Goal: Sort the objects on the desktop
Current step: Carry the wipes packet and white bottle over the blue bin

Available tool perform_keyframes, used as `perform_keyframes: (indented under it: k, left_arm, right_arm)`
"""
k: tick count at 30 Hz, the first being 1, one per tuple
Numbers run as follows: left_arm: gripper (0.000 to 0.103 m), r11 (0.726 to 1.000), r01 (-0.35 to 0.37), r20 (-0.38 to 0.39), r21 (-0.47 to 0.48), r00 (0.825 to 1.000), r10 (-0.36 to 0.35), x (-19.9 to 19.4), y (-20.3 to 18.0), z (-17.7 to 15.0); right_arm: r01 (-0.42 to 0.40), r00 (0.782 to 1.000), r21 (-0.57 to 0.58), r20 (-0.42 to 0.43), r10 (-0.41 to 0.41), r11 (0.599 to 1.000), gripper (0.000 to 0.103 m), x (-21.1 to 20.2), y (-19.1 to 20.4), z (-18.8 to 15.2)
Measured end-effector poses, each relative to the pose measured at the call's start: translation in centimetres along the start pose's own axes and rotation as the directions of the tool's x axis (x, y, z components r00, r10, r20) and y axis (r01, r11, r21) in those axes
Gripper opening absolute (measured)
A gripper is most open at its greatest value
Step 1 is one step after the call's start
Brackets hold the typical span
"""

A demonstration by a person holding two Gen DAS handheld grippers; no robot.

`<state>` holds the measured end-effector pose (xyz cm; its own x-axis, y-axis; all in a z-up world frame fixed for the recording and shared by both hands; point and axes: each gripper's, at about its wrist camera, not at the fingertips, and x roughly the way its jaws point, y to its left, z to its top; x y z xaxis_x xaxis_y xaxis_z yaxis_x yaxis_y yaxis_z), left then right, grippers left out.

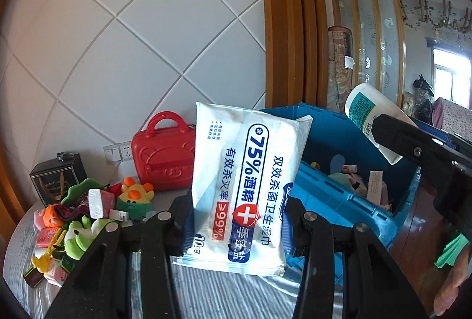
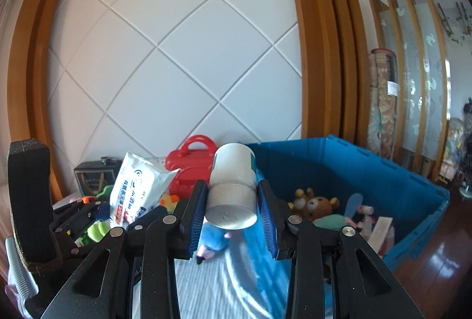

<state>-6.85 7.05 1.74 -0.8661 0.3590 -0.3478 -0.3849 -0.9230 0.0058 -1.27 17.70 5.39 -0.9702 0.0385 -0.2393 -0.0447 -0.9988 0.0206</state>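
My left gripper [image 1: 236,218] is shut on a white and blue pack of 75% alcohol wipes [image 1: 244,180] and holds it upright above the table, beside the blue bin [image 1: 339,198]. The pack also shows in the right wrist view [image 2: 135,189]. My right gripper [image 2: 233,215] is shut on a white bottle [image 2: 231,186] with a ribbed cap facing the camera, near the blue bin's [image 2: 383,171] left rim. In the left wrist view the bottle [image 1: 365,109] is held over the bin.
A pile of plush toys and small boxes [image 1: 88,210] lies at the table's left. A red toy case [image 1: 165,154] and a dark box [image 1: 57,177] stand by the wall. The bin holds a teddy bear [image 2: 318,204] and other items. A blue plush [image 2: 212,239] lies below my right gripper.
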Motion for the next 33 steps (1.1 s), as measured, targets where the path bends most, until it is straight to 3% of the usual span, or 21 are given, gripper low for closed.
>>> perform_keyframes:
  k: [7,10,16,21,25,28,33]
  left_arm:
    - [0.045,0.999,-0.033,-0.039,0.019,0.999,0.034,3.7,-10.7,2.0]
    - [0.045,0.998,-0.062,-0.060,0.018,0.996,0.063,5.4,-14.6,2.4]
    - [0.045,0.997,-0.078,-0.218,0.018,0.973,0.080,10.1,-20.0,2.4]
    - [0.045,0.997,-0.070,-0.296,0.015,0.953,0.071,12.5,-22.9,2.5]
    - [0.045,0.996,-0.088,-0.300,0.027,0.949,0.092,13.1,-24.1,2.6]
    - [0.046,0.998,-0.070,-0.300,-0.001,0.951,0.067,13.5,-24.4,2.9]
    - [0.058,0.997,-0.081,-0.305,-0.011,0.949,0.074,14.1,-24.8,3.2]
  right_arm:
    - [0.095,0.995,0.004,-0.022,-0.095,0.995,0.034,1.0,-12.7,0.2]
    - [0.083,0.995,0.010,-0.060,-0.082,0.997,0.034,2.4,-17.8,-0.4]
    - [0.049,0.990,0.016,-0.131,-0.046,0.999,0.034,5.9,-25.2,-2.1]
    - [0.059,0.985,0.021,-0.163,-0.055,0.998,0.034,7.5,-28.8,-3.0]
    - [0.068,0.980,0.024,-0.186,-0.062,0.997,0.034,8.7,-30.4,-3.6]
    - [0.072,0.979,0.020,-0.194,-0.067,0.997,0.034,9.3,-31.3,-3.7]
    - [0.077,0.979,0.019,-0.193,-0.072,0.997,0.034,9.6,-32.3,-3.5]
